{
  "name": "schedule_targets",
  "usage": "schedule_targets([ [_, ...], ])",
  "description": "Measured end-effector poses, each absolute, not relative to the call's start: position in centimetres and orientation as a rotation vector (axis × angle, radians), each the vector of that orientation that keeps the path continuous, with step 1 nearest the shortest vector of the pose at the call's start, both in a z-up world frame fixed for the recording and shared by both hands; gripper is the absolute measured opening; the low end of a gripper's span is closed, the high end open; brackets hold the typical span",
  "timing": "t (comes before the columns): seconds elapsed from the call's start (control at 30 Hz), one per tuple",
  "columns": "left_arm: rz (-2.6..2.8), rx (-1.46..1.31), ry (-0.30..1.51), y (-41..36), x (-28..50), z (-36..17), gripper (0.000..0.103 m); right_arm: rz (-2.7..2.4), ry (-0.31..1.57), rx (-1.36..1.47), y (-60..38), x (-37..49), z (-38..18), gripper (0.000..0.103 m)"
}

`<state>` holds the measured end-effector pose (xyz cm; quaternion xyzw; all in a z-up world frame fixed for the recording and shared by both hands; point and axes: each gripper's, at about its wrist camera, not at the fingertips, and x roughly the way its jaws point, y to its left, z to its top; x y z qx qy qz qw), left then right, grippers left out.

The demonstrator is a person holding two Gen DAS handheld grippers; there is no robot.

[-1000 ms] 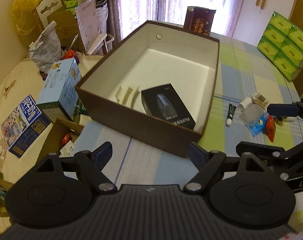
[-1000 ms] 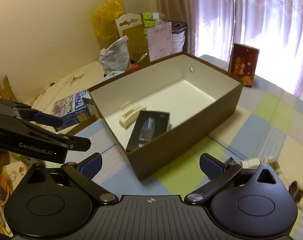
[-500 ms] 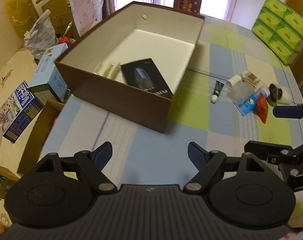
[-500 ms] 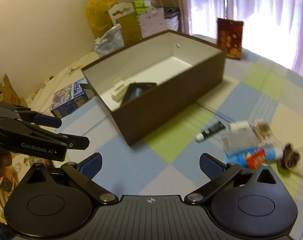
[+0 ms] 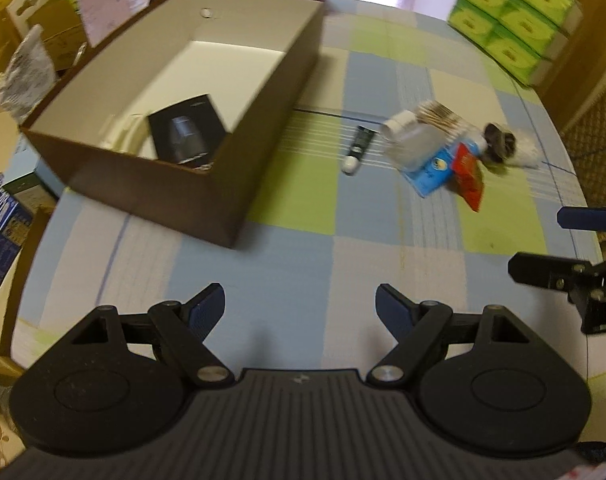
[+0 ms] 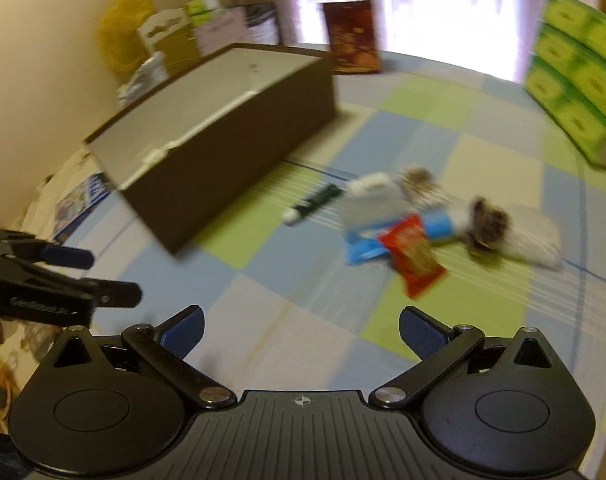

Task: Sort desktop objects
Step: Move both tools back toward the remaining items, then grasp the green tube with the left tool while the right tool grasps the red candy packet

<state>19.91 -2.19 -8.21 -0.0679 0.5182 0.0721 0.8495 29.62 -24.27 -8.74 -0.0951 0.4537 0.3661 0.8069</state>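
I had both tools spread wide and empty over the near part of the checked cloth (image 5: 303,264): the left gripper (image 5: 300,306) low in its own view, the right gripper (image 6: 301,328) likewise, each showing at the edge of the other's camera. The box (image 5: 207,196) sat at the far left with a black carton (image 5: 187,130) already lying inside it, and a pale piece just left of that which I could not identify. What remained to sort lay in a loose heap to the right of the box: a dark tube (image 5: 358,148) with a white cap, apart from the rest and nearest the box; a white bottle (image 5: 413,144) resting on a blue packet (image 5: 435,170); a red sachet (image 5: 469,184) overlapping the blue one; a bundle of swabs (image 5: 439,114) behind the bottle; and a dark fuzzy lump (image 5: 499,140) on something white. I judged the tube the easiest pick, being stiff, light and clear of its neighbours, best pinched across its middle. The sachet and packet looked thin, slick and flat to the cloth, so I would have taken them by a raised edge. The bottle seemed light and smooth, liable to roll. Motion blur smeared the right view badly, so I could not read any labels, tell what the fuzzy lump was, or say whether the swabs were bagged or loose.
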Motion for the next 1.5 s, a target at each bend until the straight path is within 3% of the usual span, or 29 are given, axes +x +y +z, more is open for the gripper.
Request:
schedule_targets([
  [0.6, -0.003, -0.018, 1.076, -6.1, 27.2, -11.3, 0.072, 0.574, 0.938, -0.168, -29.3, 33.6, -12.2, 0.099],
  [0.7, -0.015, 0.016, 1.064, -6.2, 28.8, -11.8, 0.062, 0.582, 0.943, -0.171, -29.3, 34.5, -13.0, 0.093],
  [0.83, -0.019, 0.075, 1.061, -6.3, 31.2, -12.6, 0.058, 0.59, 0.952, -0.17, -29.5, 35.9, -13.8, 0.086],
  [1.03, -0.049, 0.141, 1.073, -6.4, 34.9, -14.1, 0.044, 0.608, 0.959, -0.194, -29.6, 37.8, -15.0, 0.076],
  [1.1, -0.057, 0.157, 1.084, -6.3, 36.0, -14.7, 0.034, 0.602, 0.964, -0.203, -29.7, 38.4, -15.3, 0.074],
  [1.33, -0.088, 0.184, 1.117, -6.5, 39.3, -16.6, 0.026, 0.568, 1.003, -0.167, -30.7, 39.9, -16.1, 0.074],
  [1.5, -0.07, 0.158, 1.144, -6.0, 39.8, -17.4, 0.012, 0.602, 0.995, -0.171, -30.9, 40.3, -16.3, 0.074],
])
